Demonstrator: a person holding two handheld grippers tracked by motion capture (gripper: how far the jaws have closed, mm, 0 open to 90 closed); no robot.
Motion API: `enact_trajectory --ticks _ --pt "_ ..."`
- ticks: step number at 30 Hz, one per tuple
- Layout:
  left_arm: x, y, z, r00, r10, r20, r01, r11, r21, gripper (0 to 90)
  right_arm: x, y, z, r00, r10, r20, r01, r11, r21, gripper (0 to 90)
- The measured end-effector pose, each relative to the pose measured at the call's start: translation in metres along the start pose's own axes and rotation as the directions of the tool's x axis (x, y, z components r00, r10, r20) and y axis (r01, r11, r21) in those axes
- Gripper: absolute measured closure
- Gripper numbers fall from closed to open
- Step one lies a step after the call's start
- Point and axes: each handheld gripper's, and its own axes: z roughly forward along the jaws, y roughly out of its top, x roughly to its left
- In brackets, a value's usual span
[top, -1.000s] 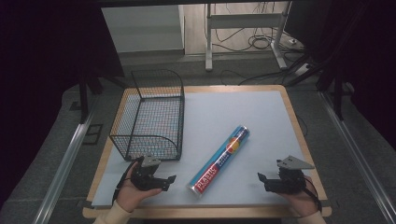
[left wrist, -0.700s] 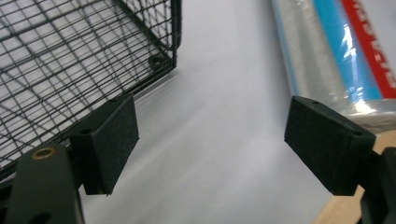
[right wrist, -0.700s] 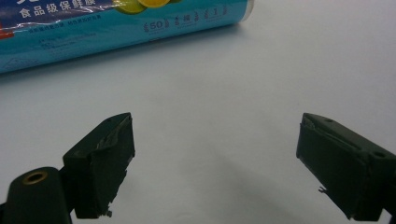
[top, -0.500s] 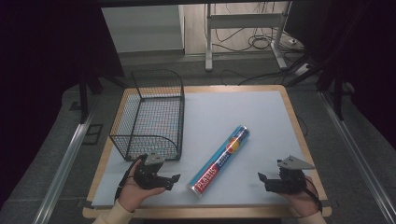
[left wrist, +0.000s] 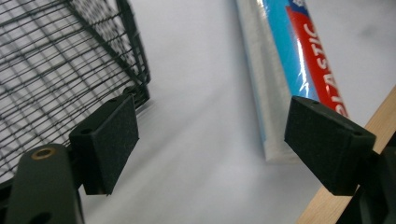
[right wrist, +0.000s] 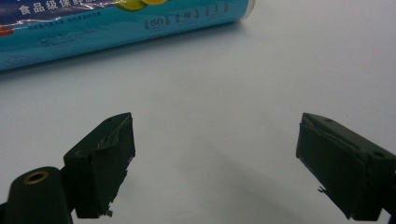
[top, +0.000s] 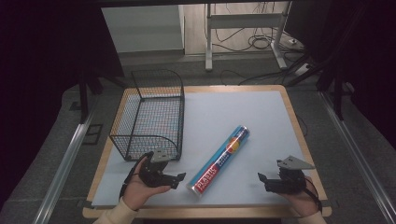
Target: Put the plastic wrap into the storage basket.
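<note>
A long blue and red roll of plastic wrap (top: 221, 158) lies diagonally on the pale mat. My left gripper (top: 179, 179), held in a hand at the front left, points right toward the roll's near end and stands open and empty. In the left gripper view, the roll (left wrist: 289, 70) lies ahead at the upper right and nothing is between the pads (left wrist: 109, 140). My right gripper (top: 261, 179) rests at the front right, open, pointing left. The right gripper view has the roll (right wrist: 116, 23) across the top, well beyond the open jaws.
A black wire basket (top: 152, 112) stands on the left half of the table, just behind my left gripper; its corner (left wrist: 133, 56) shows close by in the left gripper view. The wooden table edge (top: 205, 212) runs along the front. Dark floor and metal rails surround the table.
My left hand has lifted slightly and shifted right toward the near end of the roll. The right gripper and the roll have stayed where they were.
</note>
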Motion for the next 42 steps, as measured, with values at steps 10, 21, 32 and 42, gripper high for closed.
enact_trajectory --ticks 10,21,32,42 --pt "-0.014 0.012 0.013 0.9987 0.04 0.032 -0.041 0.9988 0.027 17.6 -0.001 0.0 -0.001 0.9993 0.031 -0.023 -0.031 0.999 -0.009 12.0" --pt "-0.021 0.023 0.021 0.9979 0.047 0.045 -0.048 0.9982 0.035 17.1 -0.001 0.0 -0.002 0.9995 0.022 -0.022 -0.022 1.0 -0.011 12.1" --pt "-0.027 0.028 0.029 0.9966 0.057 0.059 -0.06 0.9972 0.045 16.7 -0.001 0.0 -0.002 0.9996 0.018 -0.022 -0.018 1.0 -0.012 12.2" --pt "-0.031 0.034 0.034 0.9956 0.068 0.065 -0.071 0.9961 0.053 16.4 0.0 0.0 -0.002 0.9996 0.012 -0.026 -0.012 1.0 -0.011 12.3"
